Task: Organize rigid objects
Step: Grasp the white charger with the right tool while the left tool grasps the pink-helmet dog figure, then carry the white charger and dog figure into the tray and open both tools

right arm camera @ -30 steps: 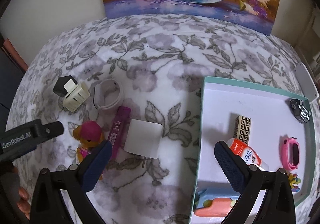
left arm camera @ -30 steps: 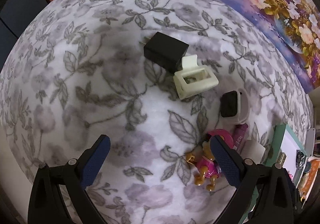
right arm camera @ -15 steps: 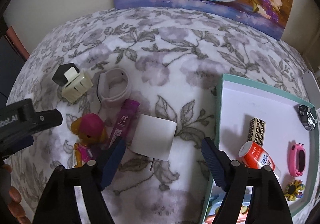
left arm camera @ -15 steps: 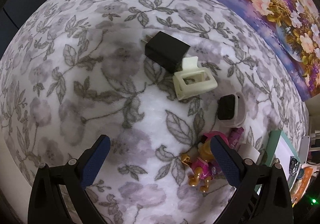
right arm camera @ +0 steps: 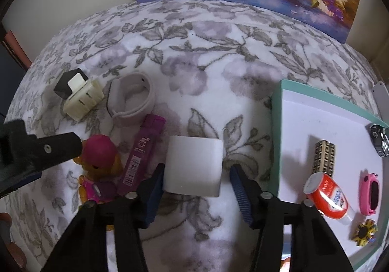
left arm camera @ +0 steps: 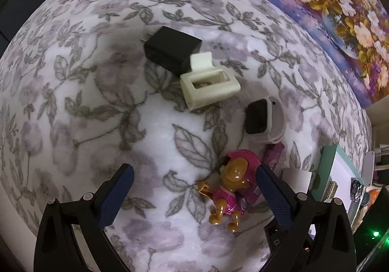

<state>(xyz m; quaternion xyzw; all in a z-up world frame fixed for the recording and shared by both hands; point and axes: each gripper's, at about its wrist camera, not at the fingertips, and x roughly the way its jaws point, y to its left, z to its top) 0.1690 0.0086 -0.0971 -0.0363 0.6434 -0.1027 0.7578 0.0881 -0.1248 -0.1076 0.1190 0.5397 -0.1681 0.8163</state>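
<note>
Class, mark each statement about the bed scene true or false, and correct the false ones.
1. The right gripper has its jaws either side of the white block. True.
2. The glue bottle lies on the blanket. False: it lies in the teal-rimmed tray.
3. The toy dog wears a pink hat. True.
4. The left gripper is shut on the black charger. False: its jaws are open, the charger far ahead.

The right claw (right arm camera: 196, 187) stands open astride the white block (right arm camera: 194, 166) on the floral cloth (right arm camera: 194, 58); its left pad (right arm camera: 155, 184) seems to touch the block's edge. Just left lie the purple tube (right arm camera: 142, 153) and the toy pup (right arm camera: 99, 165).
</note>
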